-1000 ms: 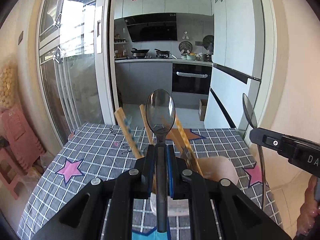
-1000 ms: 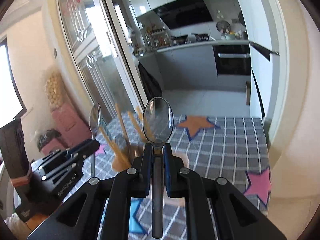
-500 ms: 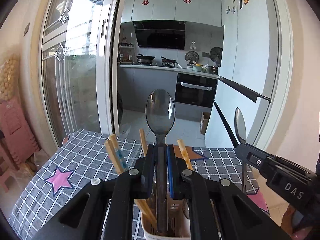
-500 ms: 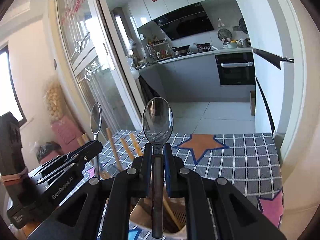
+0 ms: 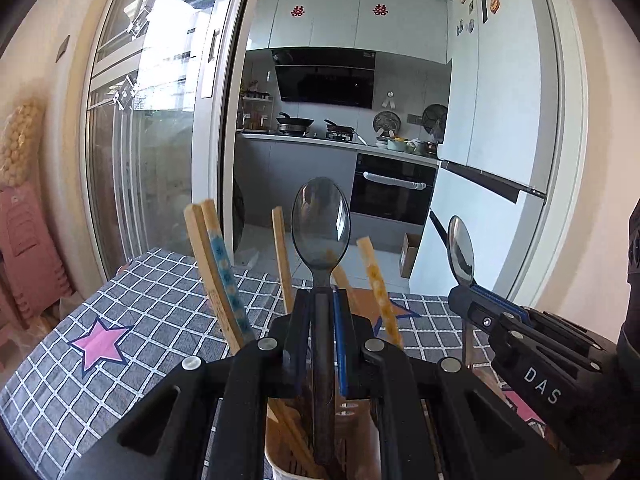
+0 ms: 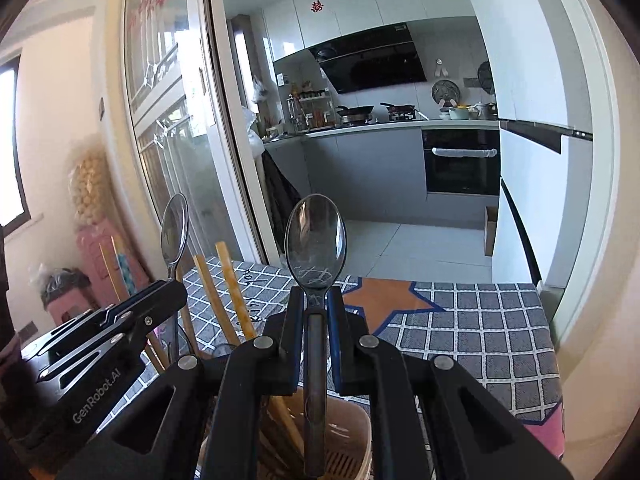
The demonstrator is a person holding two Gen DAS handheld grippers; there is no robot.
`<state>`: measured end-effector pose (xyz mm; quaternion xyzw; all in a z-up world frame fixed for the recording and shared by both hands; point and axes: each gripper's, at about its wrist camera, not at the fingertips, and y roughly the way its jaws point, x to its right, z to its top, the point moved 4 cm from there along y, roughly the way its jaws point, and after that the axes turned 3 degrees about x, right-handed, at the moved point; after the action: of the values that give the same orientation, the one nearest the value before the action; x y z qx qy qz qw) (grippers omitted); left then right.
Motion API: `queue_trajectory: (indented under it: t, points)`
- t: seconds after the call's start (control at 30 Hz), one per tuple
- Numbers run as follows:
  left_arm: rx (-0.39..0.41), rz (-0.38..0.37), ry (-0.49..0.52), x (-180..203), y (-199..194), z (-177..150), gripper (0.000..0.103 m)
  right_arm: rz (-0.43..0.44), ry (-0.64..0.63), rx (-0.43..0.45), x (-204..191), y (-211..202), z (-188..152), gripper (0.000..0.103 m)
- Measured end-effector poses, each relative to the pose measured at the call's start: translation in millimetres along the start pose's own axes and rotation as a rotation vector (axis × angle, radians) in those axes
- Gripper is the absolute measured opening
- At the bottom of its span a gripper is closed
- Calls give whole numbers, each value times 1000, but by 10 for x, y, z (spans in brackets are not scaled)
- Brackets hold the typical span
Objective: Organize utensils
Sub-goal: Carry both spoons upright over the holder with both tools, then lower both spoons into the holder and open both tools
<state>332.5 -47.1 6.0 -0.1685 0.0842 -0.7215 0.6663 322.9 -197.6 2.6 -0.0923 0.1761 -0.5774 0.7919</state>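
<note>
Two spoons are getting carried at once here, one per gripper, both standing bowl-up. The left gripper (image 5: 322,300) is clamping down on the handle of a dark spoon (image 5: 321,228), with the handle's lower end hanging right over the mouth of a beige utensil holder (image 5: 360,436). The right gripper (image 6: 316,300) is doing the same thing with its own spoon (image 6: 315,240), pinching it just under the bowl, and that handle is pointing down over the same holder (image 6: 344,440), which from this side is showing a slotted wall. I can't tell whether either handle tip is actually touching anything inside.

Several wooden chopsticks (image 5: 218,272) are already sitting in the holder and leaning out at angles, a couple with blue patterned ends and one with a yellowish end. From the right wrist view they (image 6: 230,292) are leaning off to the left, between the two grippers.

Everything is sitting on a table with a grey checked tablecloth (image 5: 160,312) that has pink and orange stars printed on it. Behind it, a glass sliding door (image 5: 152,152) is standing open onto a kitchen with a black oven (image 5: 394,196) and a white fridge (image 5: 480,160).
</note>
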Motion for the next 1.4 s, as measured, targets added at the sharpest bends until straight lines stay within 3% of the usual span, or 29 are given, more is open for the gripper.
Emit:
queue_trajectory:
  t: [0.73,1.3,1.4]
  points:
    - [-69,21,46,-19,33,-271,41,-14,-41,-8,-4,-99,-118,12]
    - [-61,10,53,-87,-114,-263,41,-1,-59,-24,-54,-154,-171,12]
    - [-69,-14,63,-70,-130,-264,53,1,-68,-29,-66,-153,-182,12]
